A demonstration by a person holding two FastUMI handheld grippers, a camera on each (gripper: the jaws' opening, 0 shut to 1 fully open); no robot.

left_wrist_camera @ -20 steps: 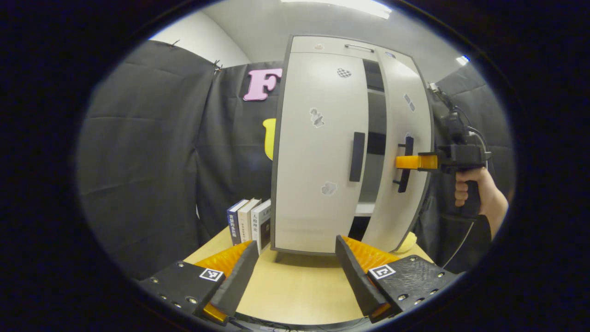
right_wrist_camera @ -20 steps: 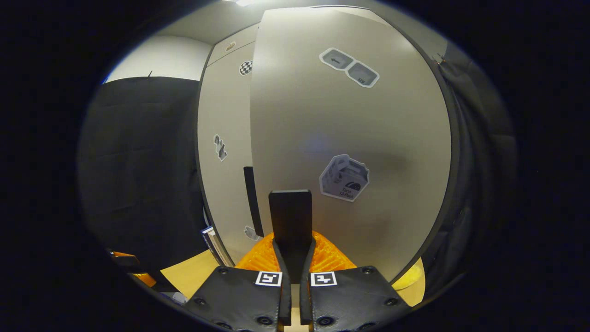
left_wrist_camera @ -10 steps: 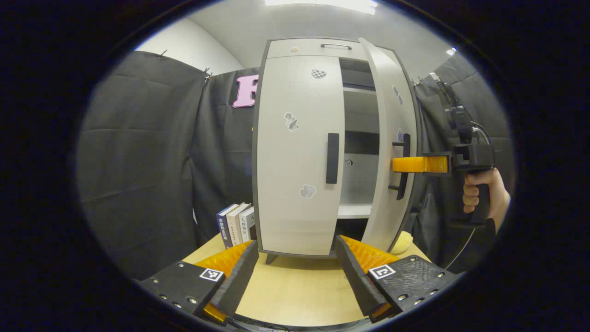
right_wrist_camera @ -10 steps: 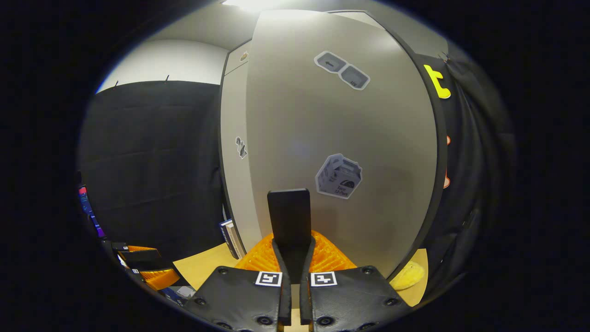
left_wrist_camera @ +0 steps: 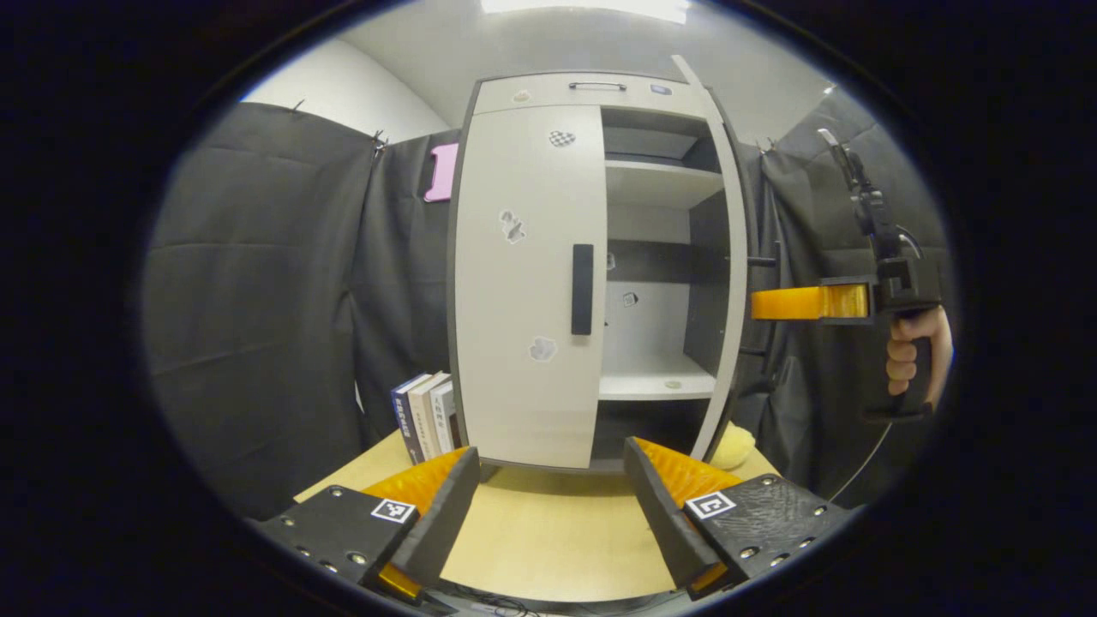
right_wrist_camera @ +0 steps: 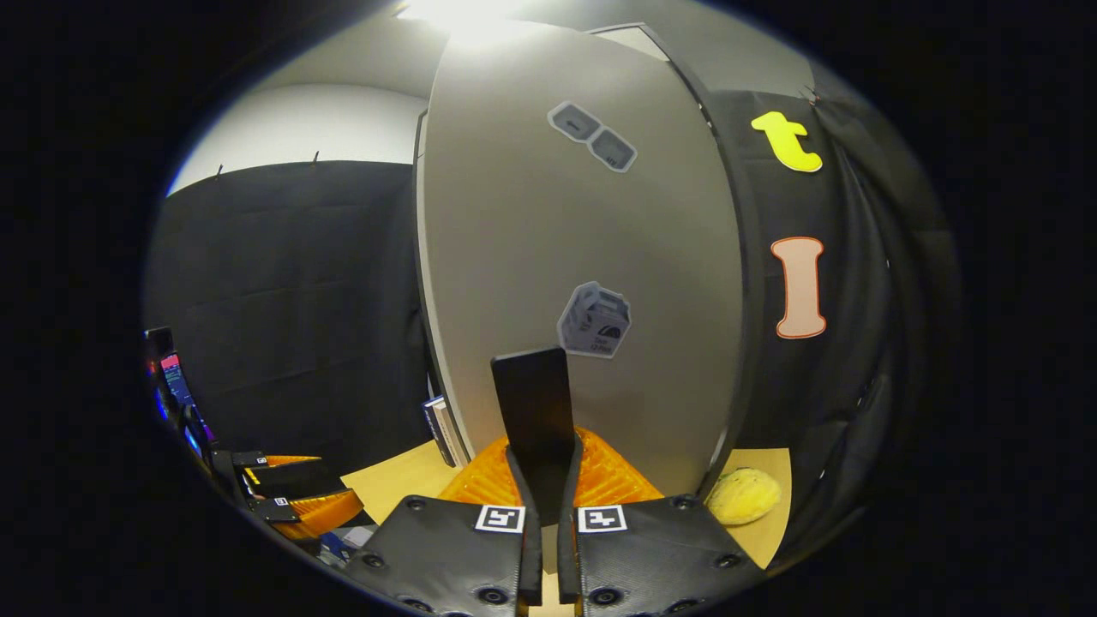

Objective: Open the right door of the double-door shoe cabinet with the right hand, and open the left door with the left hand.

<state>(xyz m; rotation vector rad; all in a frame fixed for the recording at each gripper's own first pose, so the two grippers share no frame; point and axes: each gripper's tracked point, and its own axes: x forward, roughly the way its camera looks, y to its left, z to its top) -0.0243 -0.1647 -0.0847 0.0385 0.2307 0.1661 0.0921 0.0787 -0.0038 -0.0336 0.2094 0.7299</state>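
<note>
In the left gripper view the shoe cabinet stands on the table. Its left door is closed, with a black handle at its right edge. The right door is swung wide open and seen almost edge-on, baring the white shelves. My right gripper is shut on that door's handle. In the right gripper view the right gripper clamps the black handle against the door face. My left gripper is open, low over the table in front of the left door.
The cabinet stands on a light wooden table. Three books stand against its left side. A yellow round object lies on the table by the cabinet's right corner. A hand holds the right gripper's grip.
The right door has swung from slightly ajar to wide open, pulled by the right gripper, which is still shut on its handle. The left gripper has stayed open and shifted a little rightward.
</note>
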